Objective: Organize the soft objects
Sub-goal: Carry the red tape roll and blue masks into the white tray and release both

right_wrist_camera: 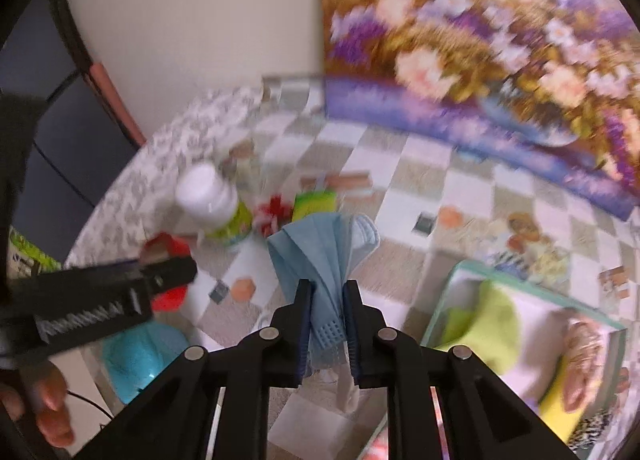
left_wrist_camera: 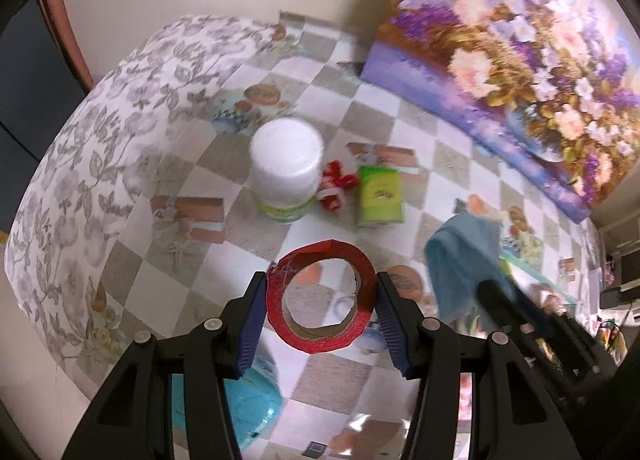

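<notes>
Left gripper (left_wrist_camera: 322,300): pads clamp red tape ring (left_wrist_camera: 320,296), cardboard core, glossy. Right gripper (right_wrist_camera: 326,314): pinches pleated blue face mask (right_wrist_camera: 316,248), soft, crumpled. Checkered tablecloth (left_wrist_camera: 380,120) beneath.

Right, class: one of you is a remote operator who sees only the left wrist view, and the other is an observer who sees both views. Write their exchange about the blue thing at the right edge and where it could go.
Operator: My left gripper grips the red tape roll. What is the blue thing on my right?
Observer: A pleated face mask, pinched between the right gripper fingers, clear of the table.
Operator: Is there a container nearby?
Observer: Yes, a green-rimmed tray to the mask's right, with a lime cloth already inside.
</notes>
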Demonstrator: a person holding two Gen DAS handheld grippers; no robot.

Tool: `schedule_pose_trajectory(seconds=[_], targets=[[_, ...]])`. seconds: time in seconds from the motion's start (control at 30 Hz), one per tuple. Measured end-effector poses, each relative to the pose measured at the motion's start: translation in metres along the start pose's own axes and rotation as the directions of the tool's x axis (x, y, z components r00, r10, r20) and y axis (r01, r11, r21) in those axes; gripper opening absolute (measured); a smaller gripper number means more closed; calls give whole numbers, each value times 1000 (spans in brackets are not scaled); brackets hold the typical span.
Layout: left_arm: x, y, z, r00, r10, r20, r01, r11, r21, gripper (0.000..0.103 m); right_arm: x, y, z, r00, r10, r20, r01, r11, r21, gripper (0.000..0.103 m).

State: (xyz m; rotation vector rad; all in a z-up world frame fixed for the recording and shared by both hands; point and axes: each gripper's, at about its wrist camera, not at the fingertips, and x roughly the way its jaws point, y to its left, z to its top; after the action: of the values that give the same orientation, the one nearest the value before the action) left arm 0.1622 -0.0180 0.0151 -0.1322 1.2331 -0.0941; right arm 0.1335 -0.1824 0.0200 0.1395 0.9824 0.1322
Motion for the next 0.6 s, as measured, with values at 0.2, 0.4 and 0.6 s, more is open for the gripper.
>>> schedule_pose_trajectory(seconds=[0.2,0.4,0.6], targets=[[-27,-35,-4,998,-41,55,37,997,72,55,-67,-34,8,986,-93,136,83,994,77,17],[-39,-87,-15,994,-94,59,82,981,178,55,-110,-77,1,960,-223,168,195,966,170,17],[-24,-142,-38,987,-159,-16,157,949,273,55,-130,-127,-14,937,-326,129,282,919,275,17]])
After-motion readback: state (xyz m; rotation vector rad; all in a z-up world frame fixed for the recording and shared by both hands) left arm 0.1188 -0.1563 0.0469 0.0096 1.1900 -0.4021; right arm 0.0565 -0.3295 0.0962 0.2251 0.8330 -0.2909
